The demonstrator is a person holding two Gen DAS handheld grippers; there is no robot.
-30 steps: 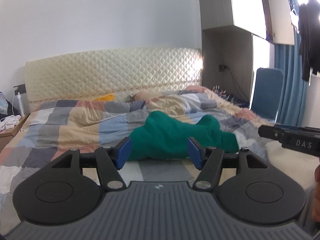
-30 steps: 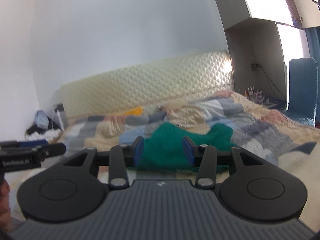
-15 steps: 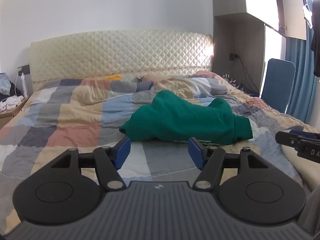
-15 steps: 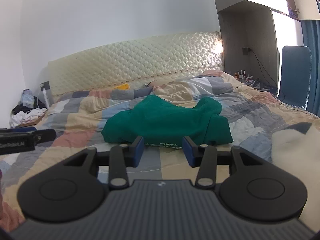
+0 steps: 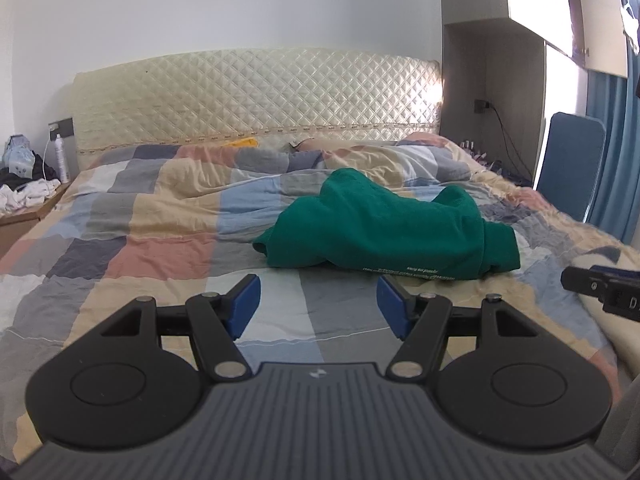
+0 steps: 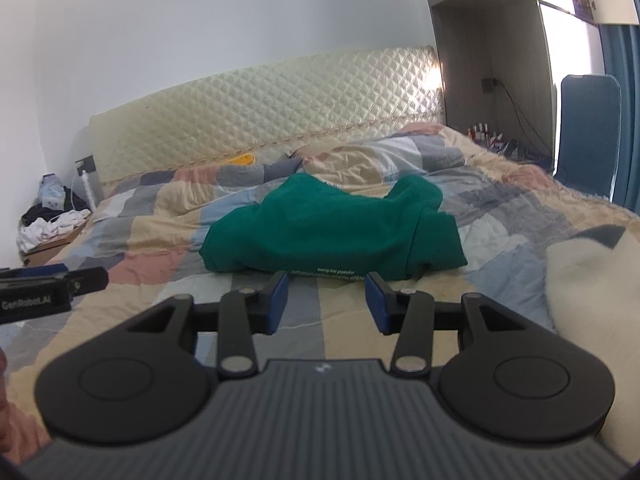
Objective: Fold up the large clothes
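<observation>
**Green garment heaped on the bed, both tongs empty in front of it**

The bed (image 5: 152, 240) fills the room, its patchwork quilt left spread flat, likely as the folding surface. Wide bare quilt lies to the left of the heap and in front of it; on the right a pale cushion (image 6: 580, 276) crowds the edge. The green garment (image 5: 384, 232) sits crumpled mid-bed, its printed hem turned toward us, the easiest edge to reach. The left gripper (image 5: 318, 306) hovers short of that hem, jaws apart, nothing between them. The right gripper (image 6: 326, 300) stands narrower, also released, just before the hem.
</observation>
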